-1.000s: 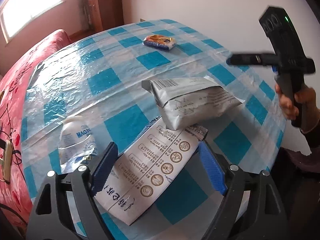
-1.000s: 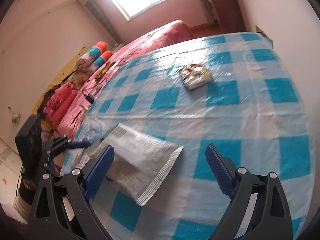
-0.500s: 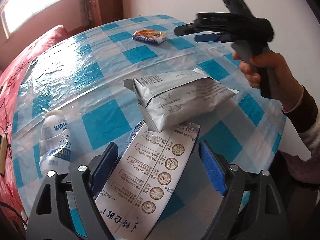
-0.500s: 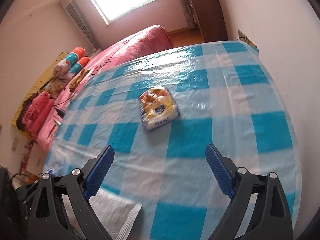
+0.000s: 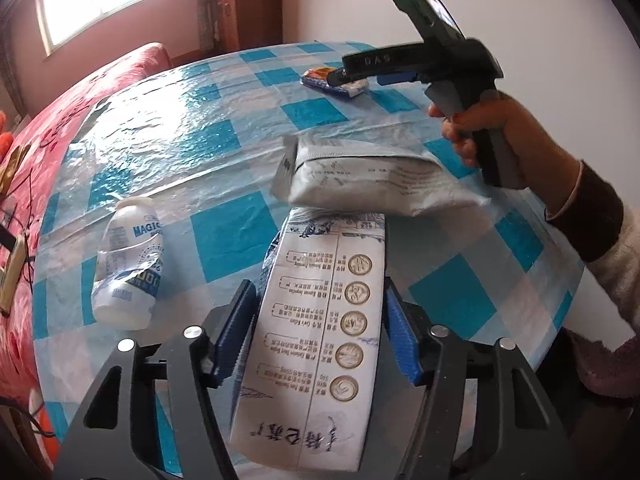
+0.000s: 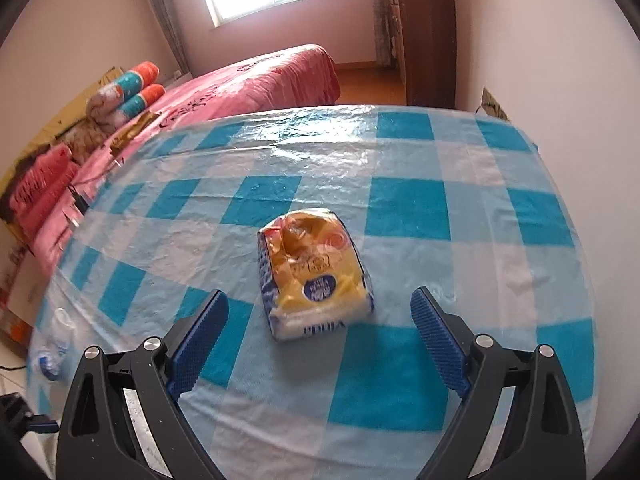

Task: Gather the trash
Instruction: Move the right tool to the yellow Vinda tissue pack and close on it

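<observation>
A white printed carton [image 5: 320, 340] lies lengthwise between the pads of my left gripper [image 5: 319, 284]. Its jaws are closing and both blue pads touch the carton's long edges. Its far end is tucked under a silver pouch [image 5: 372, 180]. A crushed white plastic bottle [image 5: 128, 260] lies on its side to the left. A yellow and blue snack packet [image 6: 316, 276] rests on the checked tablecloth [image 6: 408, 208]. My right gripper [image 6: 319, 293] hovers over it, open, the packet below the gap and clear of both pads. In the left wrist view, a hand holds that right gripper [image 5: 352, 76] above the packet [image 5: 344, 87].
The round table wears a blue and white checked plastic cloth [image 5: 200, 140]. A red bed [image 6: 260, 84] with rolled blankets borders the table on the left. A white wall runs close along the right side. A dark wooden cabinet [image 6: 424, 32] stands at the back.
My left jaws have narrowed onto the carton, which now lies straight between the pads. The right gripper has swung from the silver pouch across the table to the snack packet.
</observation>
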